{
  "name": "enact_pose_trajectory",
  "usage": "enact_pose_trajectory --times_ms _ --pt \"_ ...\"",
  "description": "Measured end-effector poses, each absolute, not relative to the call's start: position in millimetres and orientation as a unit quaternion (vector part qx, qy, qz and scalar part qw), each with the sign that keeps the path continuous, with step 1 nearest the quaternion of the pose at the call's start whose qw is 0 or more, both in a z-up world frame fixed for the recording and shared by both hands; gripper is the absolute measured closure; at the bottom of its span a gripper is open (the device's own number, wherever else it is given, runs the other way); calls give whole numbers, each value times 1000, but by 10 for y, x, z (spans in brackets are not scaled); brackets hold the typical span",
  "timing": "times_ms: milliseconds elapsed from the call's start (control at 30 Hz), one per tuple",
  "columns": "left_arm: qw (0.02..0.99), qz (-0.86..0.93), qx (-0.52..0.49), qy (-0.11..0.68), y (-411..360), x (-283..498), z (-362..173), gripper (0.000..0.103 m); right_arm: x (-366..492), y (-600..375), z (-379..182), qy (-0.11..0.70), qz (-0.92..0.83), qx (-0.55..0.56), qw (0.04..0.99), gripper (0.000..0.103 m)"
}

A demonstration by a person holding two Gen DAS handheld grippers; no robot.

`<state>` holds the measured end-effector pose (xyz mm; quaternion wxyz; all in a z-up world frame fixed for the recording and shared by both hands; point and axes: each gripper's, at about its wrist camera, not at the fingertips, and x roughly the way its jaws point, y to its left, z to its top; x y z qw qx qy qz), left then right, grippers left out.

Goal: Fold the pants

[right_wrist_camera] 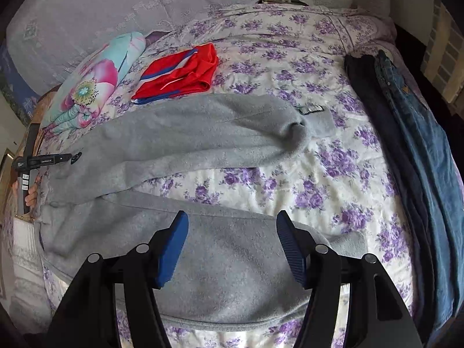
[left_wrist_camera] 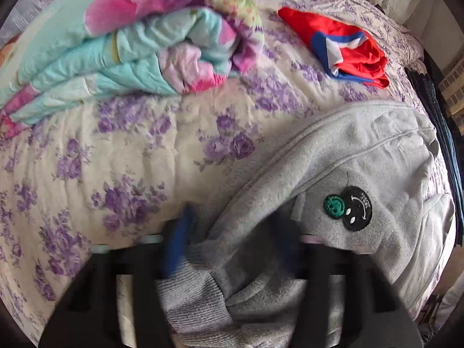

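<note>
Grey fleece pants (right_wrist_camera: 185, 133) lie spread on the flowered bed, one leg across the middle, the other near me. In the left wrist view the pants' waist (left_wrist_camera: 362, 174), with a round black and green patch (left_wrist_camera: 348, 207), is bunched between the fingers of my left gripper (left_wrist_camera: 232, 226); its right finger is hidden under the fabric. The left gripper also shows in the right wrist view (right_wrist_camera: 69, 156) at the pants' waist end. My right gripper (right_wrist_camera: 232, 220) is open and empty just above the near leg (right_wrist_camera: 232, 266).
Folded red and blue shorts (right_wrist_camera: 179, 72) lie beyond the pants. A rolled pastel flowered quilt (left_wrist_camera: 121, 52) lies at the left. Dark trousers (right_wrist_camera: 385, 133) and blue jeans (right_wrist_camera: 423, 150) lie along the right bed edge. Pillows (right_wrist_camera: 116, 23) are at the far end.
</note>
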<state>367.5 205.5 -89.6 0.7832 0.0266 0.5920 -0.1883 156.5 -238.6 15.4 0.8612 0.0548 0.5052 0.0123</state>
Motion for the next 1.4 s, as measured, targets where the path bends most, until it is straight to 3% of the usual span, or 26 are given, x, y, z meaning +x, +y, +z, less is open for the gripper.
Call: enact_pose_trajectory --times_ms 133,200,300,467,600,733,767,800,867,1067,1400 --pt "798 -194 26 570 2038 3621 -866 87 2294 -1524 209 499 163 -9 851 38" --pt "804 -195 26 562 2048 3590 -827 87 2674 -987 179 494 236 -80 833 25" --pt "804 -198 13 560 2124 3581 -806 87 3228 -256 36 483 285 -177 809 25" --pt "809 -197 17 554 2158 3552 -796 87 4002 443 -361 547 317 -213 745 25" --pt "808 -199 12 555 2183 3564 -791 87 4141 652 -623 580 340 -259 694 25" --pt "805 -203 4 557 2218 3590 -796 87 4227 674 -721 567 337 -254 707 26" --pt "805 -204 3 557 2224 3593 -798 87 4251 651 -760 574 339 -240 706 40" --pt "805 -204 4 556 2225 3593 -797 87 4258 644 -812 587 344 -230 696 73" --pt "807 -202 7 555 2226 3584 -797 87 4164 634 -858 587 349 -237 691 89" --pt "818 -197 14 540 2203 3514 -659 87 3904 384 -314 526 333 -170 764 93" --pt "858 -191 55 474 2053 2825 185 87 3120 218 446 455 296 -157 825 93"
